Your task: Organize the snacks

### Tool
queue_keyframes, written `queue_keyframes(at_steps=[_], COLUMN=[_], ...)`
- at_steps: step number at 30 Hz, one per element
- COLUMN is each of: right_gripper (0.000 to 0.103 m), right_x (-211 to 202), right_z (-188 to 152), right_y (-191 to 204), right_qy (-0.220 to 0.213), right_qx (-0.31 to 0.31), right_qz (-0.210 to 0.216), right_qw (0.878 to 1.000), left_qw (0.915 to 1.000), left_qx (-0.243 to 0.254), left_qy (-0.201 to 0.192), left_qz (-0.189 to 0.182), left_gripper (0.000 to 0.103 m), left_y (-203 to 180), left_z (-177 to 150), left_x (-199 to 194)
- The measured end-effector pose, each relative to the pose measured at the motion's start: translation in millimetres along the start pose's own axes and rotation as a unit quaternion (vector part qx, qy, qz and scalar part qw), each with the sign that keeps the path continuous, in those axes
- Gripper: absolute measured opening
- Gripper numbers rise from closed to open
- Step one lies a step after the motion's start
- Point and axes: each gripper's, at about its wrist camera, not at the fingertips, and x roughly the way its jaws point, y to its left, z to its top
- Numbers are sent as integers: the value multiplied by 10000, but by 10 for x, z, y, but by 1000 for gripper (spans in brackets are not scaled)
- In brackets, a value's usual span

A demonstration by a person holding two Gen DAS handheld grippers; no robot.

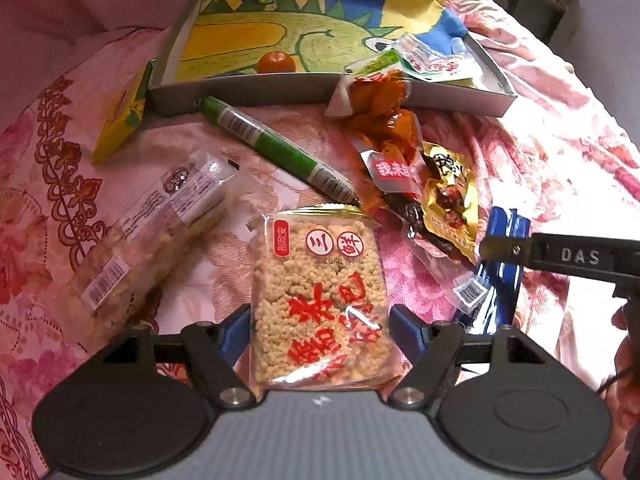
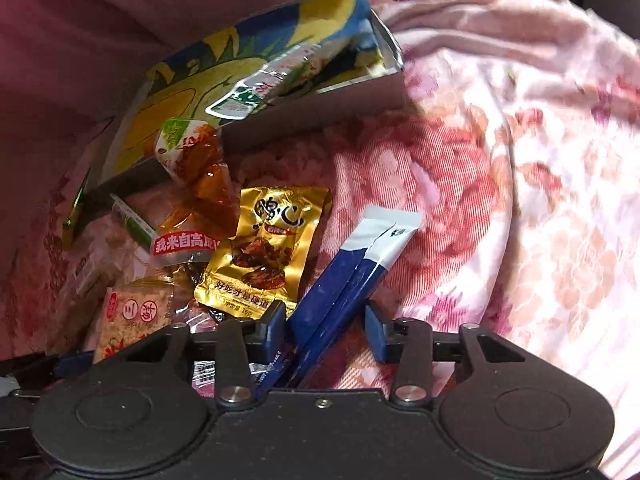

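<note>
Snacks lie on a pink flowered bedspread before a shallow grey box (image 1: 280, 92) lined with a dinosaur drawing. My left gripper (image 1: 320, 328) is open, its blue pads either side of a puffed-rice cake packet (image 1: 320, 292) with red characters. My right gripper (image 2: 327, 328) is open around a blue and white stick packet (image 2: 352, 276); in the left wrist view the packet (image 1: 500, 280) lies under that gripper's black body. A gold packet (image 2: 264, 252), orange packets (image 2: 200, 184) and a green tube (image 1: 276, 148) lie between.
The box holds a small orange (image 1: 276, 62) and a green-white packet (image 1: 436, 64). A long clear-wrapped bar (image 1: 152, 232) lies left of the rice cake. A yellow card (image 1: 120, 120) leans by the box's left corner. Bedspread folds rise to the right (image 2: 520, 160).
</note>
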Motion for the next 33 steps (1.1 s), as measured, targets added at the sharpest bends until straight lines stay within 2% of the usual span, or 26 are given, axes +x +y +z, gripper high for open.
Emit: queue_keyframes(at_steps=[8, 12, 13, 14, 18, 23, 29, 33], right_gripper=[58, 59, 55, 43, 22, 14, 10, 8], right_x=[-17, 1, 1, -6, -36, -100, -191, -281], right_z=[-94, -96, -93, -96, -92, -85, -86, -81], right_y=[-147, -134, -130, -128, -151, -161, -88, -88], right_qy=[368, 376, 362, 339, 254, 122, -92, -251], right_qx=[758, 804, 803, 811, 896, 1000, 716, 652], right_qz=[469, 526, 546, 565, 523, 699, 752, 886], right_qw=[9953, 9947, 9946, 9945, 9943, 9925, 9946, 9936], left_qw=[9996, 9995, 9996, 9998, 9999, 10000, 9998, 9987], left_qx=[188, 216, 195, 161, 84, 12, -203, -448], left_qy=[-72, -73, -68, -58, -41, -60, -32, -81], left_qz=[184, 203, 173, 110, 71, 51, -33, -220], left_gripper=[85, 85, 82, 78, 76, 74, 74, 73], left_y=[-57, -67, -60, -50, -35, -19, 17, 54], left_z=[32, 40, 41, 41, 41, 41, 34, 25], left_x=[28, 51, 54, 53, 34, 13, -32, -121])
